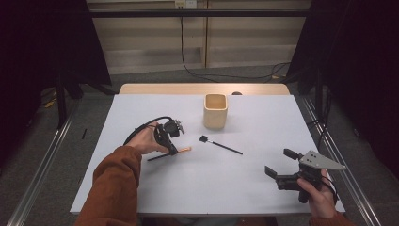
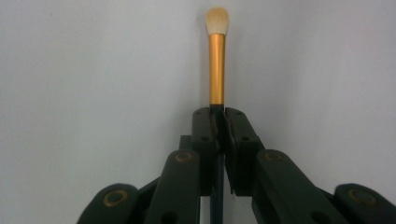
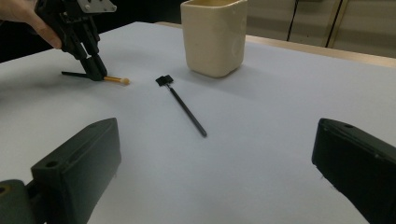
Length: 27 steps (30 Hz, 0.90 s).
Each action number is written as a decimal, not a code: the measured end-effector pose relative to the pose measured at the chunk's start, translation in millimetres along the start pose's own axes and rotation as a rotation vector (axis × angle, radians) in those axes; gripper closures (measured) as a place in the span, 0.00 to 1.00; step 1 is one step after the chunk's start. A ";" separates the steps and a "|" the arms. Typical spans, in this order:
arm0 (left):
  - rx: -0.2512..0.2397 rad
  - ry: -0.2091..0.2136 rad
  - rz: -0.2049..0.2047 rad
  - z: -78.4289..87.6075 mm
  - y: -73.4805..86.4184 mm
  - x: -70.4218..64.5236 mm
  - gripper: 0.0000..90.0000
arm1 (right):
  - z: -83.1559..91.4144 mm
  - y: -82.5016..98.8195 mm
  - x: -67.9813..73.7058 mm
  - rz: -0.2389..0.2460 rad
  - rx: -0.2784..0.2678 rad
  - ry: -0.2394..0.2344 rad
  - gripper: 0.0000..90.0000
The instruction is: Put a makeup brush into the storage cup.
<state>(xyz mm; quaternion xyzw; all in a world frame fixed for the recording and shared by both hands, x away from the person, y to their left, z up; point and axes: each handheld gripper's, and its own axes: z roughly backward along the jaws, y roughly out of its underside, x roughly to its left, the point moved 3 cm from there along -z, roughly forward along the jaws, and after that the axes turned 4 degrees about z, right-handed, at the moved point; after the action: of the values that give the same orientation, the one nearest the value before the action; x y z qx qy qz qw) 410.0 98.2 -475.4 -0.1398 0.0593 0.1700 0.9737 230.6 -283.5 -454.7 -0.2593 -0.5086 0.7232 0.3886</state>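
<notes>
One black brush (image 1: 221, 145) beside cup (image 1: 215, 111).

Count: 2 brushes, 1 cup, 2 grippers, 1 table.

Brushes: one gold-ferruled brush (image 2: 216, 51) with a pale tuft, its dark handle pinched between the left gripper (image 1: 173, 147) jaws, tuft out past the tips. One black flat-headed brush (image 3: 184, 106), lying loose ahead of the right gripper (image 1: 278, 162) jaws, which stand wide apart with nothing between them.

Cup: one cream square cup (image 3: 215, 35), beyond the black brush, ahead of the right jaws.

All on one white table (image 1: 263, 188).
</notes>
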 end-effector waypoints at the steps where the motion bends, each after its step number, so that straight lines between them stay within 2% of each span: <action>1: 0.007 -0.002 -0.007 1.3 0.7 1.6 0.93 | -0.1 -0.1 0.1 0.000 0.000 -0.001 0.01; 4: -0.043 0.005 0.035 4.9 1.6 1.7 0.93 | 0.0 -0.2 0.5 0.000 -0.001 -0.002 0.01; 5: -0.052 0.008 0.029 8.3 1.5 2.7 0.93 | 0.0 -0.2 0.5 0.000 -0.001 -0.002 0.01; 8: -0.101 0.003 0.051 16.1 1.2 4.2 0.93 | -0.4 -0.2 0.5 -0.003 -0.001 0.000 0.01; 10: -0.127 0.013 0.070 20.1 1.9 5.0 0.93 | -0.6 -0.2 0.6 -0.003 0.000 -0.001 0.01; 11: -0.148 0.000 0.083 21.3 2.1 5.0 0.93 | -0.6 -0.2 0.6 -0.002 -0.001 -0.001 0.01; 13: -0.179 0.013 0.096 23.5 3.1 5.1 0.93 | -0.4 -0.2 0.7 -0.003 -0.001 -0.001 0.01; 14: -0.202 0.001 0.111 23.8 3.4 3.9 0.93 | -0.4 -0.2 0.7 -0.004 -0.001 0.000 0.01; 16: -0.234 0.010 0.115 22.6 3.2 0.0 0.93 | -0.2 -0.2 0.7 -0.002 0.000 0.000 0.01; 17: -0.242 -0.004 0.118 22.9 2.8 -1.1 0.93 | -0.2 0.0 0.6 -0.001 0.000 -0.001 0.01; 20: -0.284 -0.007 0.129 28.3 1.5 -2.4 0.93 | -0.5 -0.1 0.6 -0.005 -0.001 0.001 0.01; 21: -0.292 -0.002 0.115 31.6 1.7 -1.9 0.93 | -0.6 -0.3 0.7 -0.005 -0.002 0.000 0.01; 22: -0.334 0.001 0.137 33.3 0.9 -3.9 0.93 | -0.6 -0.2 0.9 -0.003 -0.001 -0.001 0.01; 23: -0.334 -0.012 0.122 36.8 1.7 -3.2 0.93 | -0.5 -0.1 1.1 -0.004 -0.001 -0.001 0.01; 26: -0.413 -0.009 0.158 41.9 2.9 -4.9 0.93 | -0.1 0.4 0.7 -0.002 0.002 0.001 0.01; 27: -0.424 -0.011 0.160 42.9 3.7 -5.0 0.93 | 0.1 0.4 0.4 -0.003 0.000 0.002 0.01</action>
<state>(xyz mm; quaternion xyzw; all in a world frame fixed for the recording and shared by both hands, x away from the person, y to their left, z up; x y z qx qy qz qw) 407.0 112.6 -434.7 -0.3351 0.0278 0.2562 0.9063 230.2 -283.2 -455.0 -0.2593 -0.5086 0.7224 0.3901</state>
